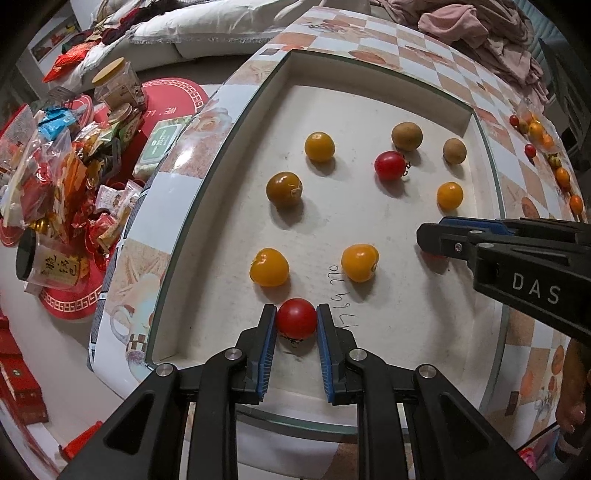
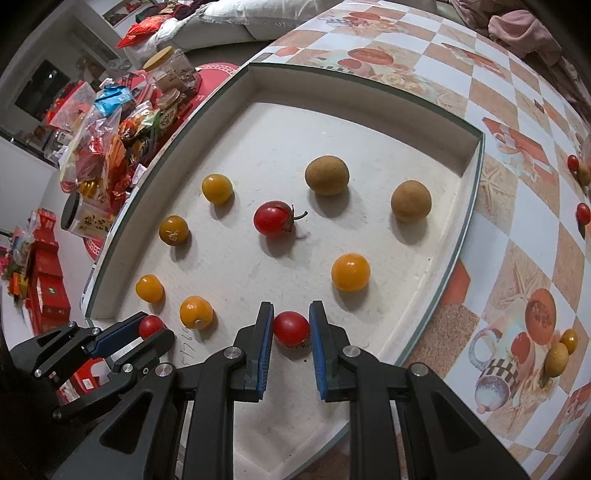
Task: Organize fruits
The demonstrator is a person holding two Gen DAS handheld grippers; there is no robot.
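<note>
A white tray [image 1: 480, 206] [image 2: 458, 206] lies on the checkered table. In it are several yellow tomatoes [image 1: 319, 146] [image 2: 350, 271], a red tomato [image 1: 390, 165] [image 2: 274, 218] with a stem and two brown longans [image 1: 406, 136] [image 2: 327, 175]. My left gripper [image 1: 296, 317] is shut on a red cherry tomato [image 1: 296, 318] low over the tray's near left part; it also shows in the right wrist view [image 2: 149, 326]. My right gripper [image 2: 291, 326] is shut on another red cherry tomato [image 2: 291, 328] near the tray's front; in the left wrist view its fingers [image 1: 439, 240] come in from the right.
More small fruits [image 1: 535, 133] [image 2: 580, 173] lie on the table right of the tray. Two more [image 2: 561, 350] sit near the printed cup. Snack packets and jars [image 1: 74, 155] [image 2: 122, 122] crowd a lower surface to the left. Pink cloth [image 1: 480, 33] lies at the table's far side.
</note>
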